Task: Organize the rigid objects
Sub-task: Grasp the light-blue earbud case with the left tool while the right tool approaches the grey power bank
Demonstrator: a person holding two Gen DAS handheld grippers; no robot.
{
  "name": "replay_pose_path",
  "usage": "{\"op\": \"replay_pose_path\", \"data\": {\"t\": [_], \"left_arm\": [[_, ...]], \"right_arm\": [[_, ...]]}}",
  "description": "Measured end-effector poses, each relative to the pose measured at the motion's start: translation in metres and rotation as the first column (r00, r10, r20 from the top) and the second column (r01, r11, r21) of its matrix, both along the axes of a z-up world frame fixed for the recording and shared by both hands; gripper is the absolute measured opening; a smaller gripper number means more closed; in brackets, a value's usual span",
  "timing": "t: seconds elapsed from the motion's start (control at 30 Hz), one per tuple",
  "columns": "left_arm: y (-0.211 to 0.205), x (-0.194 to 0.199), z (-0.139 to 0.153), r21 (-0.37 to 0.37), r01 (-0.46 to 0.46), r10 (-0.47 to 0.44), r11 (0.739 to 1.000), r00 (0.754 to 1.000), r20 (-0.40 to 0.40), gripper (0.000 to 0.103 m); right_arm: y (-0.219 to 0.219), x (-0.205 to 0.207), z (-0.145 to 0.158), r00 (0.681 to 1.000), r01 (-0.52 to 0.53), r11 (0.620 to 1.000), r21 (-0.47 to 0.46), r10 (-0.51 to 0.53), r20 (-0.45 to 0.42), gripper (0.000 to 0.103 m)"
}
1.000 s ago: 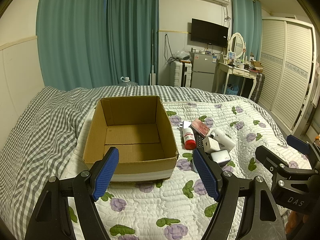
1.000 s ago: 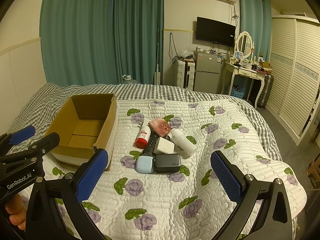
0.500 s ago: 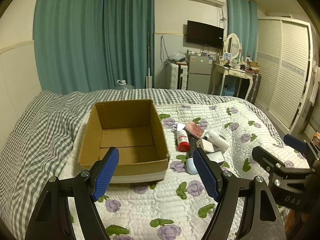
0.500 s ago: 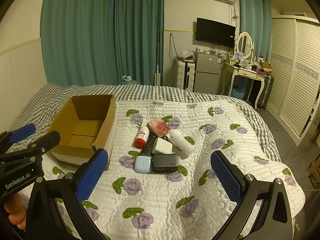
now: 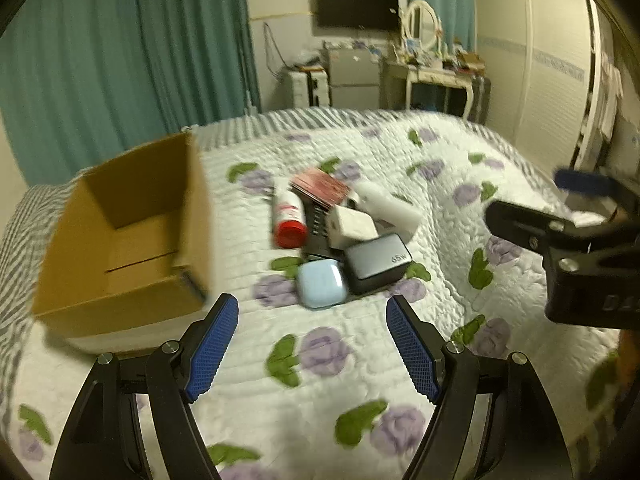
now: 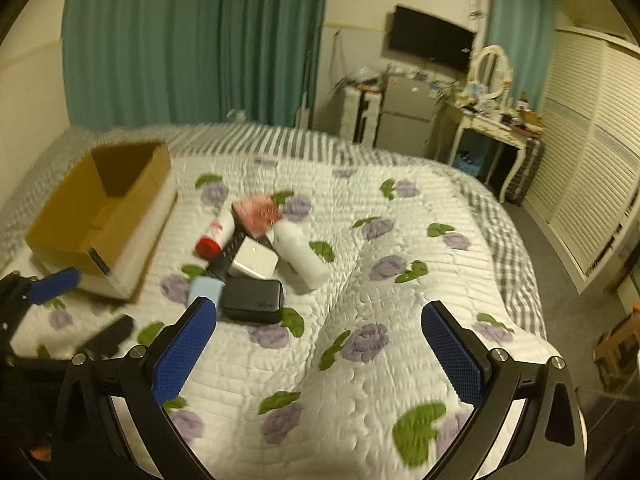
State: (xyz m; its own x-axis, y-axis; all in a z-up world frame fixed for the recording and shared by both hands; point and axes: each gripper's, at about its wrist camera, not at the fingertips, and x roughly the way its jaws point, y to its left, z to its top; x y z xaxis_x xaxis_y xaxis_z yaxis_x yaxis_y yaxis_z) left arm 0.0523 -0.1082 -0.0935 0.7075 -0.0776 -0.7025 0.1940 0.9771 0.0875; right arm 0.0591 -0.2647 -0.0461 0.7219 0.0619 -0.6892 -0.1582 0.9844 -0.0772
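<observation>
Since half a second ago both cameras have swung: in the left wrist view the open brown cardboard box (image 5: 120,236) has slid from centre to the left, and the cluster of small objects now sits straight ahead of the left gripper (image 5: 312,344). Its blue-padded jaws stand wide apart and empty above the white quilt with purple flowers (image 5: 320,360). The right gripper (image 6: 320,352) is likewise spread wide, holding nothing. In the cluster, a pale blue rounded case (image 5: 321,283) lies just beside a dark grey power bank (image 5: 376,263), which touches a white square charger (image 5: 352,229). Behind them lie a white bottle with a red cap (image 5: 289,220), a white cylinder (image 5: 386,207) and a reddish flat packet (image 5: 320,189), perhaps a pouch; blur hides detail. The box rests on the quilt, left of the cluster.
</observation>
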Motion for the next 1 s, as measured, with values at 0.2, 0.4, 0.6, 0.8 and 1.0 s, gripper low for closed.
{"op": "replay_pose_path", "data": {"t": [0.2,0.4,0.6,0.8,1.0], "left_arm": [[-0.009,0.048,-0.037,-0.038,-0.030,0.025,0.999,0.993,-0.112,0.076],[-0.004,0.070,-0.070,-0.014,-0.086,0.083,0.996,0.986,-0.142,0.065],[-0.006,0.085,-0.083,-0.037,-0.084,0.076,0.996,0.981,-0.180,0.050],[-0.007,0.098,-0.092,-0.031,-0.085,0.077,0.996,0.976,-0.203,0.050],[0.002,0.066,-0.070,-0.032,-0.124,0.119,0.992,0.984,-0.134,0.050]], "right_arm": [[-0.005,0.053,-0.015,0.992,-0.089,0.996,0.004,0.089,-0.095,0.103],[-0.007,0.091,-0.047,0.972,-0.118,0.993,0.032,0.122,-0.200,0.103],[-0.014,0.107,-0.066,0.953,-0.102,0.993,0.064,0.116,-0.279,0.103],[-0.003,0.103,-0.069,0.951,-0.130,0.991,0.031,0.133,-0.280,0.103],[0.006,0.096,-0.065,0.955,-0.150,0.988,0.030,0.153,-0.254,0.103]]}}
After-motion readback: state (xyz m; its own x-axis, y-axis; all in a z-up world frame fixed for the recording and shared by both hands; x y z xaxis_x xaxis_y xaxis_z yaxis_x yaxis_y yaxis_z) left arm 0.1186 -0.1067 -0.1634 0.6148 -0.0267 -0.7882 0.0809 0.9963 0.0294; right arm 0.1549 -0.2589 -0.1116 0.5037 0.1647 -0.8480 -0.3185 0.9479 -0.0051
